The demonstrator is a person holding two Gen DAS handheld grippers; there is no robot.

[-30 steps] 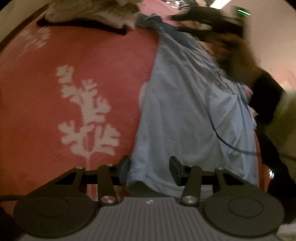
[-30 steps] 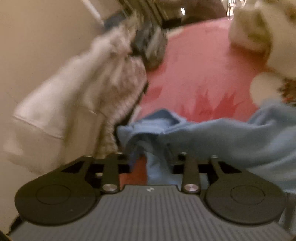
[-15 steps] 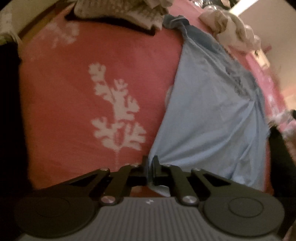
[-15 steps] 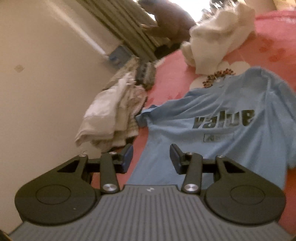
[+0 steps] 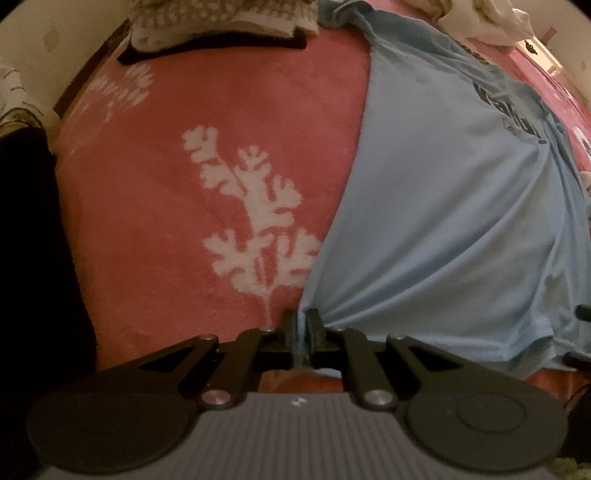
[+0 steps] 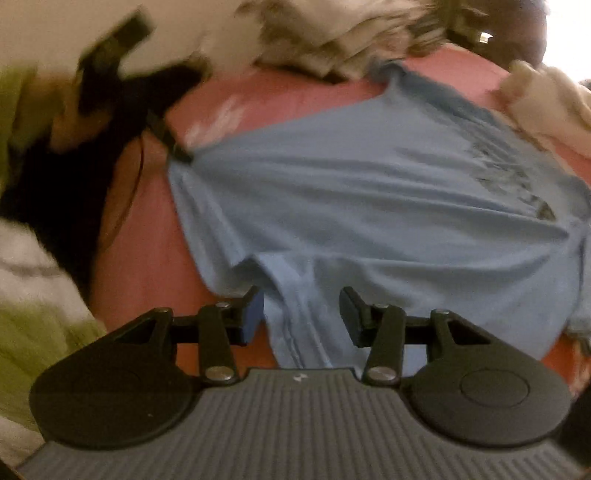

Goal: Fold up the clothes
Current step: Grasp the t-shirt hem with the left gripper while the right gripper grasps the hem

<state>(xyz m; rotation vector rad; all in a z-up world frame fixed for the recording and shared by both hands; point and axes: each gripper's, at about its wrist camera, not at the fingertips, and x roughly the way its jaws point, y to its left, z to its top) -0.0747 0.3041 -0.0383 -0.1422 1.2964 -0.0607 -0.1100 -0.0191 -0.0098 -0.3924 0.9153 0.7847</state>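
Light-blue T-shirt (image 5: 443, 206) spread on pink floral blanket (image 5: 184, 240), ahead of both grippers.
Left gripper (image 5: 305, 328) fingers pinch its hem corner; right gripper (image 6: 302, 310) fingers spread apart, hem fabric between them.

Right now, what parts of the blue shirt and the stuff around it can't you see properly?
- Blue shirt: in the left wrist view its lettering bends toward the picture's edge, so the word can't be read.
- Same print, right wrist view: smeared by motion blur.
- Shirt corner inside the left gripper: hidden between the shut fingers.
- Hem under the open right gripper: the gripper body covers its end.
- Clothes pile: too blurred to tell the garments apart.
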